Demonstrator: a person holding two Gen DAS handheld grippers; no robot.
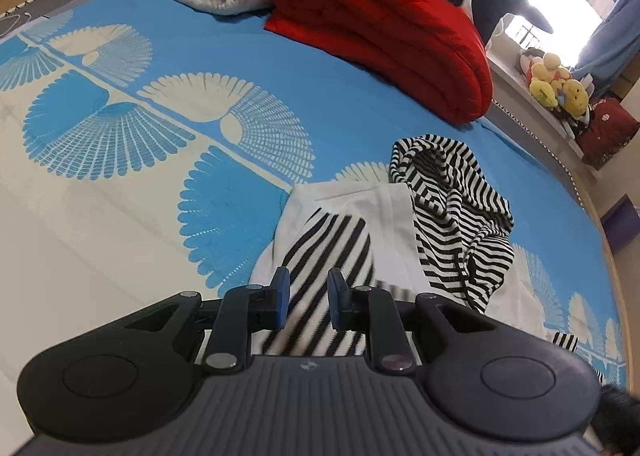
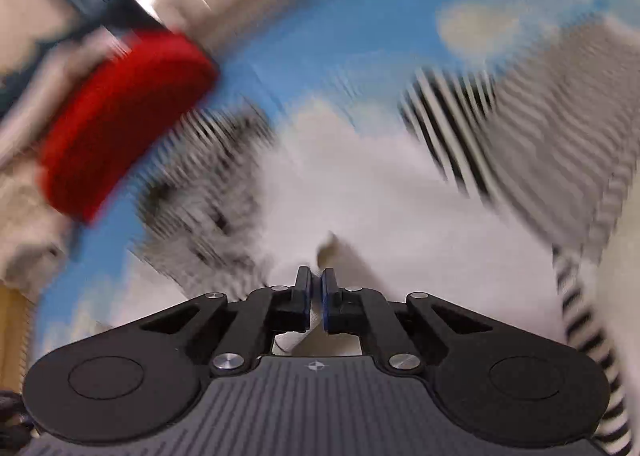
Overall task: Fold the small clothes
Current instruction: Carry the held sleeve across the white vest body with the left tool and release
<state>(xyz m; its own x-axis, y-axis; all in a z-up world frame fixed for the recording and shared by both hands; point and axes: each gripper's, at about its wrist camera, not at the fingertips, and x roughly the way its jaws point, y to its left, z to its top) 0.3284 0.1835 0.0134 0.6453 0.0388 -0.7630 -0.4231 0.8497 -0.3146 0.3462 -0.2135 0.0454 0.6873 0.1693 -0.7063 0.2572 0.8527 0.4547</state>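
The left gripper (image 1: 307,298) hovers with its jaws apart over a striped sleeve (image 1: 328,252) of the white garment (image 1: 360,207), which lies on the blue patterned bed (image 1: 240,55). The striped hood (image 1: 452,207) is bunched to the right. A red blanket (image 1: 384,27) sits far behind. The right gripper (image 2: 315,300) has its jaws clamped on white cloth; that view is blurred.

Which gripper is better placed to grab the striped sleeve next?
Left. The left gripper is open with the striped sleeve lying between its fingers. The right gripper is shut on white cloth, its view blurred.
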